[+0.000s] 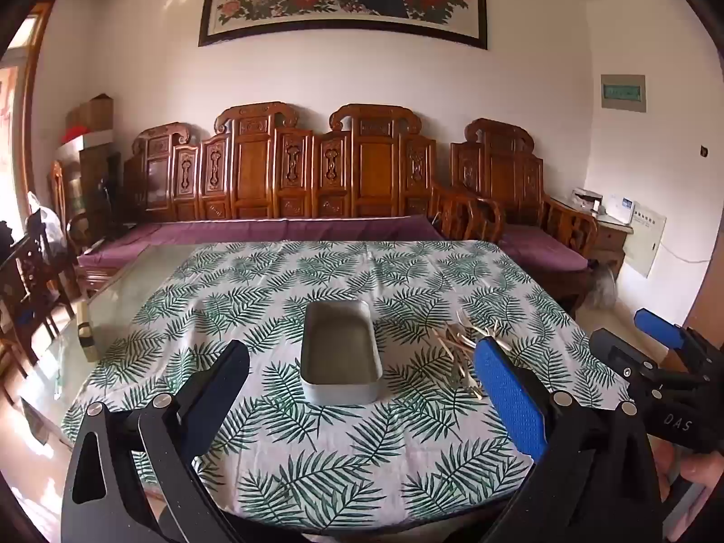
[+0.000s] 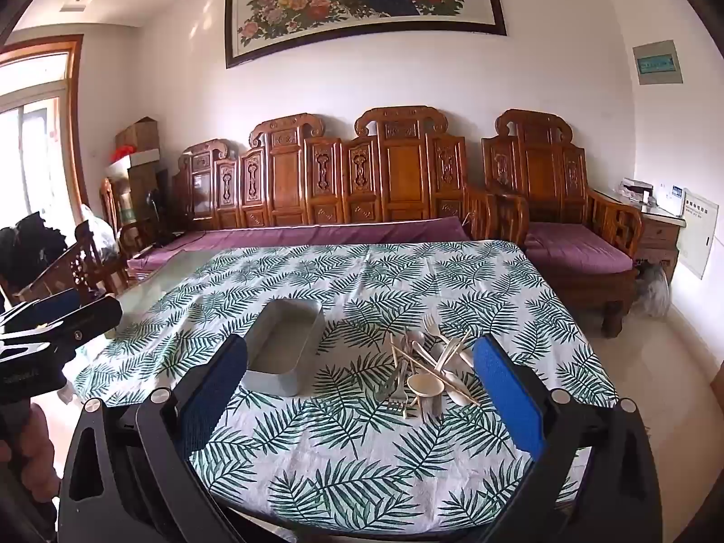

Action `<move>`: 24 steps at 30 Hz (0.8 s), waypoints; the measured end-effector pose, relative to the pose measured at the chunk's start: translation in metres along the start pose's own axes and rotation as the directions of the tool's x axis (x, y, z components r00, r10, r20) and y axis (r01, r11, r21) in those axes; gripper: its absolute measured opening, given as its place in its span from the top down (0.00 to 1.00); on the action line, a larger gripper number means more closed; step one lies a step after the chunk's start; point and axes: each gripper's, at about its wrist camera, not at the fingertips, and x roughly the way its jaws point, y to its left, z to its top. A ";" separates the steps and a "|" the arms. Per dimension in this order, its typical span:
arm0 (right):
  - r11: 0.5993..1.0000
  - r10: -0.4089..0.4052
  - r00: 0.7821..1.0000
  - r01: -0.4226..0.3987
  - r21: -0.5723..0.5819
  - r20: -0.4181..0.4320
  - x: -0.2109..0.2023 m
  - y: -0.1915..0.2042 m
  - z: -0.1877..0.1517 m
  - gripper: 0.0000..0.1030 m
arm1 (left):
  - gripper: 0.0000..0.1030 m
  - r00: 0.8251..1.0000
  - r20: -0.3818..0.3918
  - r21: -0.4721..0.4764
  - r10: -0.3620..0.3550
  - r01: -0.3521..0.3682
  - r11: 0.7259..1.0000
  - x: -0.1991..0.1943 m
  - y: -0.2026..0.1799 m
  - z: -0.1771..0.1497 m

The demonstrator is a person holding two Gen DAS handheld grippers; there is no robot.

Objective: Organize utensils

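Note:
An empty grey metal tin (image 1: 340,353) (image 2: 283,353) sits mid-table on the leaf-print cloth. Right of it lies a heap of utensils (image 2: 427,369) (image 1: 459,353): cream spoons and forks, metal forks and thin chopsticks, crossed over each other. My left gripper (image 1: 362,362) hovers above the near part of the table, open wide, the tin framed between its fingers with nothing held. My right gripper (image 2: 362,362) is likewise open wide and empty, the utensil heap lying ahead between its fingers. Each gripper shows at the edge of the other's view, the right gripper (image 1: 656,353) and the left gripper (image 2: 59,316).
The tablecloth (image 2: 362,271) covers a glass-topped table (image 1: 149,271) whose bare glass shows at the left. A carved wooden sofa (image 1: 316,172) with purple cushions stands behind. Wooden chairs (image 2: 77,267) stand left of the table. A hand (image 1: 706,475) grips the right tool.

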 end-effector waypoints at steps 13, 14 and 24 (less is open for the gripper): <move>1.000 -0.003 1.000 0.003 0.002 0.000 0.002 -0.001 -0.002 0.02 | 0.06 1.000 -0.001 0.001 0.002 -0.002 1.000 0.001 -0.001 0.000; 1.000 -0.002 1.000 0.002 0.001 -0.001 0.001 -0.001 -0.001 0.02 | 0.06 1.000 -0.001 0.001 0.001 -0.001 1.000 0.001 -0.001 0.000; 1.000 -0.002 1.000 0.002 0.003 -0.003 0.002 -0.001 -0.001 0.02 | 0.06 1.000 0.004 0.001 0.002 -0.002 1.000 0.002 -0.003 0.003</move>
